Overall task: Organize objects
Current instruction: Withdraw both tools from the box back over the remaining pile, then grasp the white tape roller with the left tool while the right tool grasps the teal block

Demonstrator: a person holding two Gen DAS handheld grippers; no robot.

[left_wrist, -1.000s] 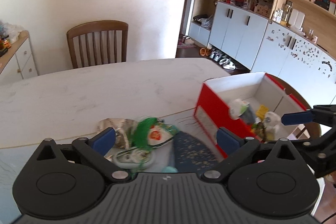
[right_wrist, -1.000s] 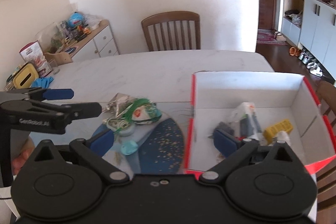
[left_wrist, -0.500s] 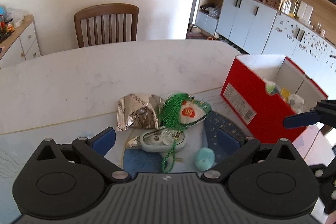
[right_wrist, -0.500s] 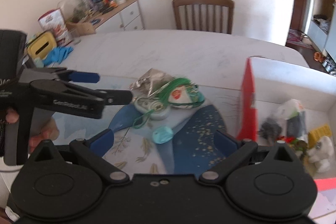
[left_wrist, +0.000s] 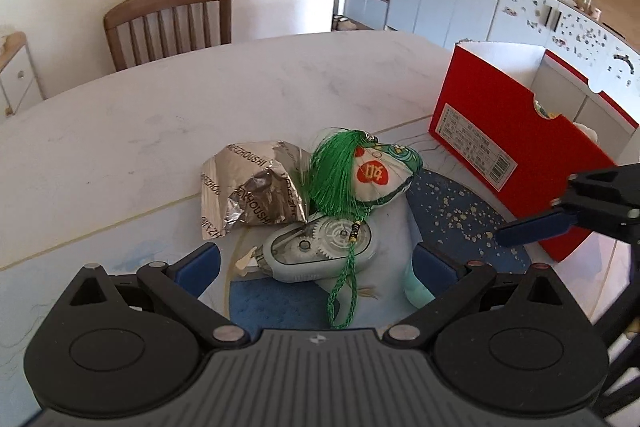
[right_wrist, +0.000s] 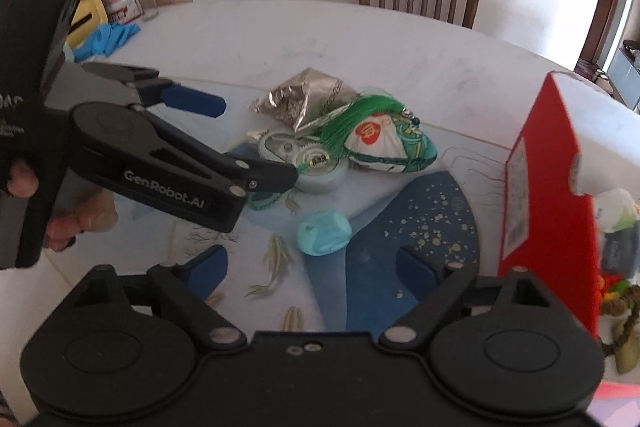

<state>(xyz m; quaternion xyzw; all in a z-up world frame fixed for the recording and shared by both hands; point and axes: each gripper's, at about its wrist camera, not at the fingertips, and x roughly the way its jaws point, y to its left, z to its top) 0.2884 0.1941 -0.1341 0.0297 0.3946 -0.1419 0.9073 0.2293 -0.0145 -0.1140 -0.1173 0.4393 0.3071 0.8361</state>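
Objects sit in a small heap at mid-frame on the table [left_wrist: 120,131], partly on a blue mat [left_wrist: 460,211]. L to R in left wrist view: crumpled foil wrapper [left_wrist: 248,191]; grey tape dispenser [left_wrist: 320,251] just below-right of it, w/ a green tassel [left_wrist: 336,171] draped over it & its cord trailing toward the bottom; embroidered sachet [left_wrist: 380,175] touching the tassel; pale blue lump [left_wrist: 416,291], mostly hidden behind a finger; red box [left_wrist: 520,147] at right edge, well apart from the heap.

Left gripper [left_wrist: 316,267]: jaws wide, nothing btwn pads, dispenser lying in line w/ the gap.

Right gripper [right_wrist: 312,267]: jaws wide but have just been closing; blue lump [right_wrist: 324,231] sits on the mat just ahead of the gap, pads not touching it. Left gripper [right_wrist: 256,143] shows at left of that view, a hand [right_wrist: 80,219] on its handle.
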